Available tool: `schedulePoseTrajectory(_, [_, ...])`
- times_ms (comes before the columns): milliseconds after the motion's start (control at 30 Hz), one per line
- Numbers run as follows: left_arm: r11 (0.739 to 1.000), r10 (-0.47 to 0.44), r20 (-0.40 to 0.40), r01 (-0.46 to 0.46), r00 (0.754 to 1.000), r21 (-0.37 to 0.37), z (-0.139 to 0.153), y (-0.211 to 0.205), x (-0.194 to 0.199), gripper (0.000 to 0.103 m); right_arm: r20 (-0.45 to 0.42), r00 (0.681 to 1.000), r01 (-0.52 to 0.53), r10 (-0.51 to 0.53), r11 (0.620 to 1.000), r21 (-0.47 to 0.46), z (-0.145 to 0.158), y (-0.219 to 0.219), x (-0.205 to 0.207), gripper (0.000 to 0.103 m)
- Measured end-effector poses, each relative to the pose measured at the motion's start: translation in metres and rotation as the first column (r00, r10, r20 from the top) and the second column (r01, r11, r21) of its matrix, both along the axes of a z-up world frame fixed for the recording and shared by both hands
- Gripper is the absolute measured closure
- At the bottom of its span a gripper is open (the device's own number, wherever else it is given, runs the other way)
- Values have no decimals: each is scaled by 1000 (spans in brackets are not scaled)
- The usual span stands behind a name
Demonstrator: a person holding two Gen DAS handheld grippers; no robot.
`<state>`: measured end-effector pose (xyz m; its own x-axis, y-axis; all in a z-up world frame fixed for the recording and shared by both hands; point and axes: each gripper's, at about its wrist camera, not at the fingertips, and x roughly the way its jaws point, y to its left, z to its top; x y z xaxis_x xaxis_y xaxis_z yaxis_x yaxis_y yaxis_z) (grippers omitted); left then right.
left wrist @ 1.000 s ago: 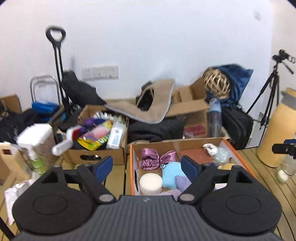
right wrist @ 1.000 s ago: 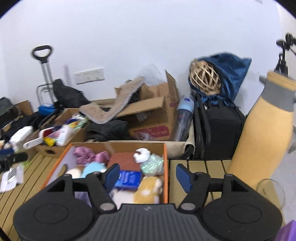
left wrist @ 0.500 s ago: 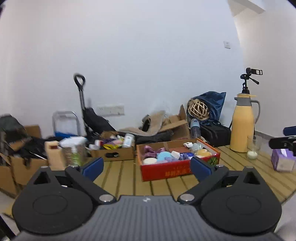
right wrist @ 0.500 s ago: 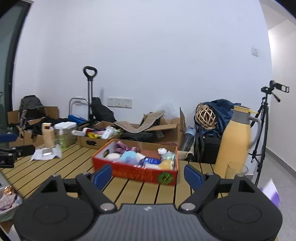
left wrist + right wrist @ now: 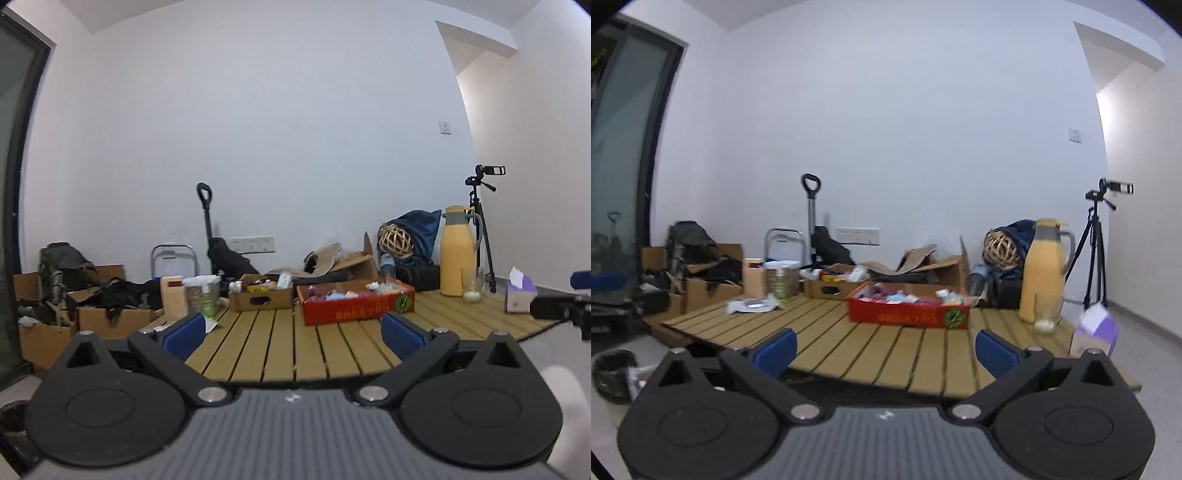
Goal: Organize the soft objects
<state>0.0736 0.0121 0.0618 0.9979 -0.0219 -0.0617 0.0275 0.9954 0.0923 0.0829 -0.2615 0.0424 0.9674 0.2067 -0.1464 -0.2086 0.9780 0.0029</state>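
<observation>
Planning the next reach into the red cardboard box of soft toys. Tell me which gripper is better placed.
Neither clearly: both are open, empty and back off the slatted wooden table. Slight edge to the left gripper, whose red cardboard box sits nearly centred between its fingers; the right gripper sees it similarly.

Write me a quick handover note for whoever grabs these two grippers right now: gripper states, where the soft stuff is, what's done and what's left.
Left gripper: open, holding nothing, pulled back off the slatted table.
Right gripper: open, holding nothing, also behind the table's near edge.
Soft items sit in the red box mid-table; no loose soft items visible on the slats.
Nearby: yellow jug, purple tissue box, cardboard box of mixed goods.
Done: the box looks packed.
Left: probably nothing; check its far side, which is hard to see.
</observation>
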Motion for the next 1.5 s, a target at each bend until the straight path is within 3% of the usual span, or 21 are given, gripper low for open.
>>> schedulePoseTrajectory(100, [1000, 21, 30, -21, 999, -18, -9, 1, -32, 0, -18, 1000, 7, -7, 1000, -9, -17, 10, -32, 0])
schedulePoseTrajectory(167, [1000, -12, 27, 12, 1000, -13, -12, 0, -47, 0, -25, 1000, -1, 1, 1000, -2, -24, 15, -50, 0])
schedulePoseTrajectory(367, [999, -30, 45, 31, 999, -25, -13, -2, -70, 0, -6, 1000, -23, 23, 1000, -18, -27, 24, -79, 0])
schedulePoseTrajectory(1500, [998, -29, 32, 30, 999, -49, -16, 1, -75, 0, -14, 1000, 4, -4, 1000, 19, -28, 15, -71, 0])
